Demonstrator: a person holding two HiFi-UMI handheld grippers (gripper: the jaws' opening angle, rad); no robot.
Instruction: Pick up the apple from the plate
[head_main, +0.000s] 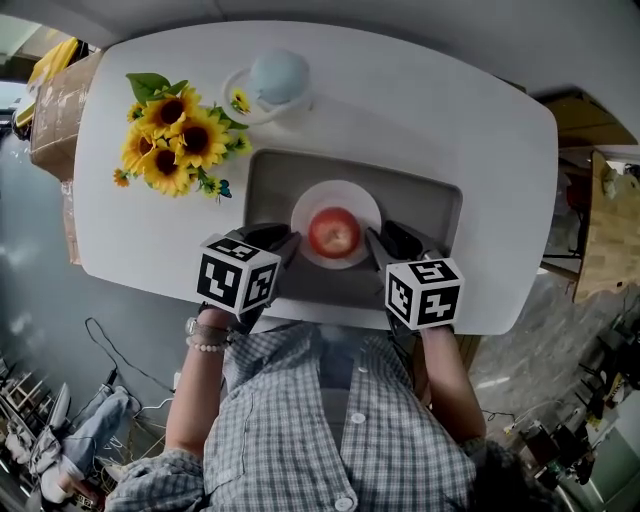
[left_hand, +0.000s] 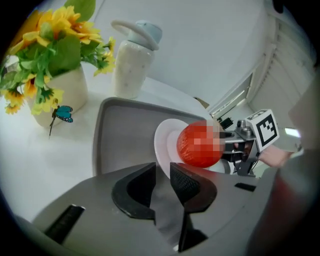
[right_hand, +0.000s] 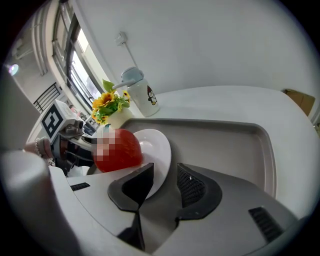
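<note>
The apple (head_main: 334, 232) sits on its white plate (head_main: 335, 194), not picked up yet; the left tongs (left_hand: 162, 169) and right tongs (right_hand: 165, 170) are beside it, open and empty.

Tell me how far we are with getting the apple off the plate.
Done: the left tongs and right tongs flank the apple, one on each side. In hand: nothing; both tongs are open and empty. Left: the apple sits on the white plate in the grey tray, so closing on it and lifting are not yet done.
</note>
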